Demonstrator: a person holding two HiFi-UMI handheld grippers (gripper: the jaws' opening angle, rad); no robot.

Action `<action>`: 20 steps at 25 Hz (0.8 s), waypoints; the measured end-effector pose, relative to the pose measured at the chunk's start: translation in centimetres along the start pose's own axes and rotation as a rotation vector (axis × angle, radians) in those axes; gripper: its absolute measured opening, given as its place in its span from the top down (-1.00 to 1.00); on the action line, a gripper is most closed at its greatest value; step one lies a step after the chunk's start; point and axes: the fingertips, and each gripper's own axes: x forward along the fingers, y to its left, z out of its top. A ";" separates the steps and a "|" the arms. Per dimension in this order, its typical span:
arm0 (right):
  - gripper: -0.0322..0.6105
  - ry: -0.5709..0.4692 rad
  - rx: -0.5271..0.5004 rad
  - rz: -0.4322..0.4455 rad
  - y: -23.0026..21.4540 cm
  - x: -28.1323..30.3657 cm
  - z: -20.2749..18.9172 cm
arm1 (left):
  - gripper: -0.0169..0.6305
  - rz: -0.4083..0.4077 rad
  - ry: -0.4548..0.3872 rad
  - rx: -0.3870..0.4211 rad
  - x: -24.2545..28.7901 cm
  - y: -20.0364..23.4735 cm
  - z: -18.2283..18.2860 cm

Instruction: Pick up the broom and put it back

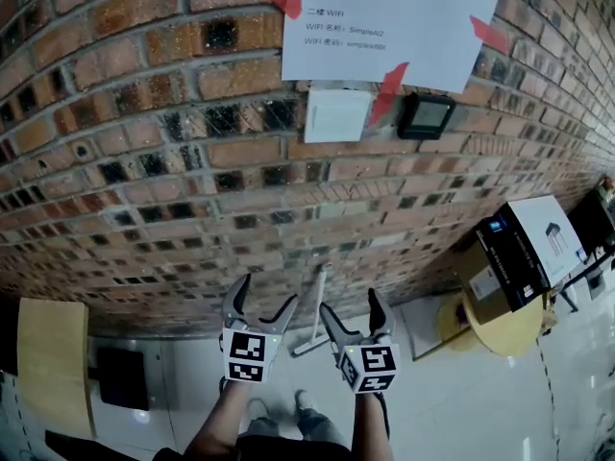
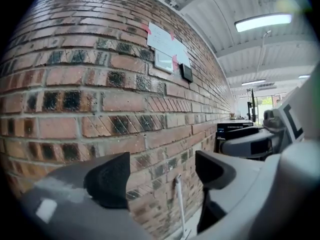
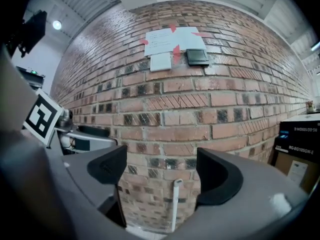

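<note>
Since the broom (image 1: 318, 294) stands propped against the brick wall (image 1: 144, 142), its top resting on the bricks and its foot on the pale floor (image 1: 432, 401) at the wall's base, it needs no other support and stays upright with only a slight lean. Both grippers face that wall, close side by side, with the broom's handle showing in the space between them. That looks like an approach lined up on the handle rather than a grip. The left gripper (image 1: 266, 291) has its jaws spread wide with nothing between them but the bricks beyond. The right gripper (image 1: 351, 303) is spread just as wide and is also empty, and the handle sits well short of its pads. Neither touches the broom.

The broom itself is a thin, pale, straight stick, low against the wall, far beneath the taped paper notice (image 1: 384, 17). Its lower end widens into a small pale foot, though whether that carries bristles is too small to tell. A slim, smooth handle like this probably calls for a firm, centred squeeze.
</note>
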 end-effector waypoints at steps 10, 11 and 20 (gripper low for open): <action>-0.47 0.106 0.034 -0.026 -1.7 -3.0 -6.3 | -0.33 -0.139 0.072 -0.015 2.4 -4.5 -4.4; -0.47 0.108 0.039 -0.016 -2.0 -3.5 -6.9 | -0.33 -0.149 0.076 -0.018 2.7 -4.9 -4.7; -0.38 0.154 0.042 -0.044 -4.8 -12.4 -13.1 | -0.29 -0.313 0.117 0.011 5.2 -10.1 -7.2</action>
